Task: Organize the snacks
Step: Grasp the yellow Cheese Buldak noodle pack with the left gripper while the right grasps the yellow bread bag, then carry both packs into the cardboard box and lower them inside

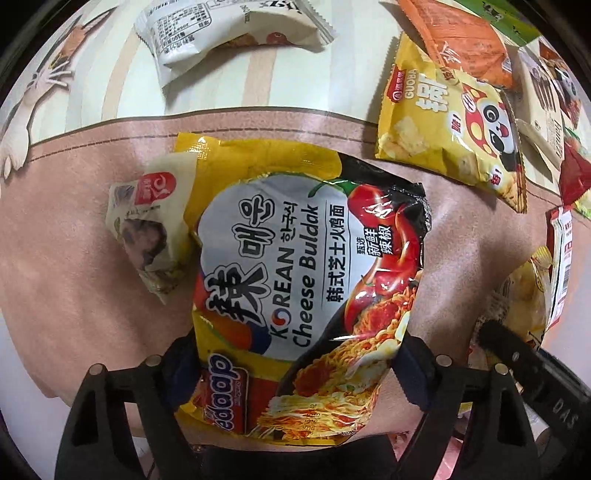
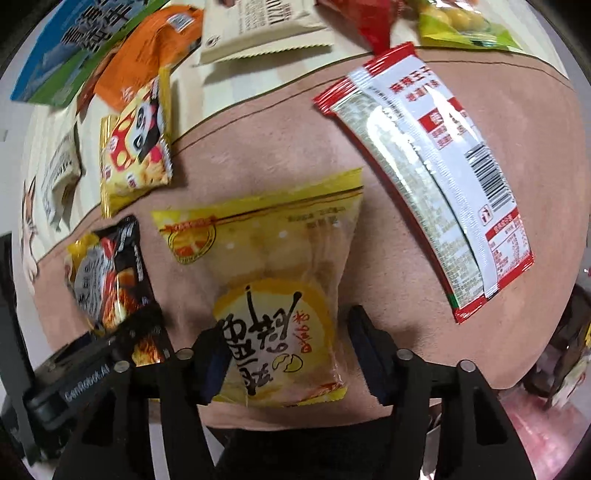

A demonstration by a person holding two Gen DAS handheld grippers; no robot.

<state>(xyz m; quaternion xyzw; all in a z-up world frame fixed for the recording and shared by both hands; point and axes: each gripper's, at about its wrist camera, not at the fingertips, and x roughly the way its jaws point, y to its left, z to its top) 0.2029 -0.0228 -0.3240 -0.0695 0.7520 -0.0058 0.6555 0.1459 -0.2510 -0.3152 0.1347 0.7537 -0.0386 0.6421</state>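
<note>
A yellow and black Korean Cheese Buldak noodle packet [image 1: 295, 288] lies on the pink mat, its near end between the fingers of my left gripper [image 1: 291, 365]; the jaws stand wide and touch its edges. A yellow cake packet [image 2: 280, 295] lies between the fingers of my right gripper [image 2: 288, 354], whose jaws stand apart with a gap on the right side. The noodle packet also shows in the right wrist view [image 2: 110, 280], and the cake packet in the left wrist view [image 1: 517, 295].
A small cream snack [image 1: 151, 229] lies left of the noodles. A yellow panda bag [image 1: 454, 136], a white pack [image 1: 229, 33], an orange bag [image 1: 469, 40] and a red-white strip pack [image 2: 432, 177] lie around. A blue-green box [image 2: 77, 44] sits far left.
</note>
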